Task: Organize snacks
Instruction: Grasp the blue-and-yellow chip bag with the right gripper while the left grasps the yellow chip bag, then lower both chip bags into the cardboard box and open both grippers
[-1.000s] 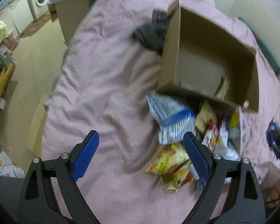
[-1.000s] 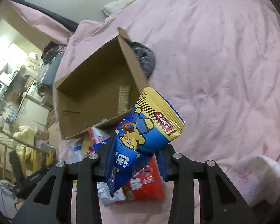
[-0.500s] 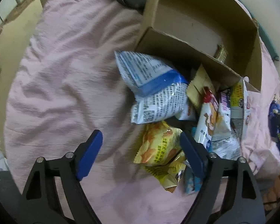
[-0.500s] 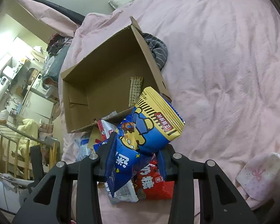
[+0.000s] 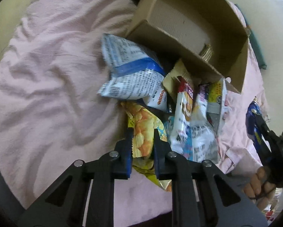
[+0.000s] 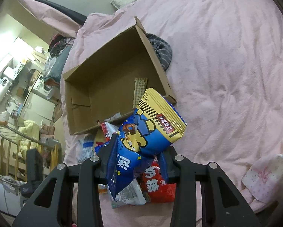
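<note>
An open cardboard box (image 5: 186, 24) lies on a pink bed, also in the right wrist view (image 6: 111, 87), with one wafer bar (image 6: 139, 90) inside. A pile of snack bags (image 5: 190, 109) lies in front of it. My left gripper (image 5: 143, 138) is shut on a yellow chip bag (image 5: 143, 130) at the pile's near edge. My right gripper (image 6: 137, 151) is shut on a blue and yellow snack bag (image 6: 147, 130), held above the pile near the box's front corner. It appears far right in the left wrist view (image 5: 254, 124).
A blue and white bag (image 5: 130, 71) leans by the box's front wall. A red bag (image 6: 156, 185) lies under the right gripper. A grey striped cloth (image 6: 162, 51) sits behind the box. A white bow-print cloth (image 6: 268, 176) lies at right. The bed's left edge drops to the floor.
My left gripper moved forward to the pile and closed on the yellow chip bag. My right gripper kept its hold on the blue and yellow bag and rose slightly.
</note>
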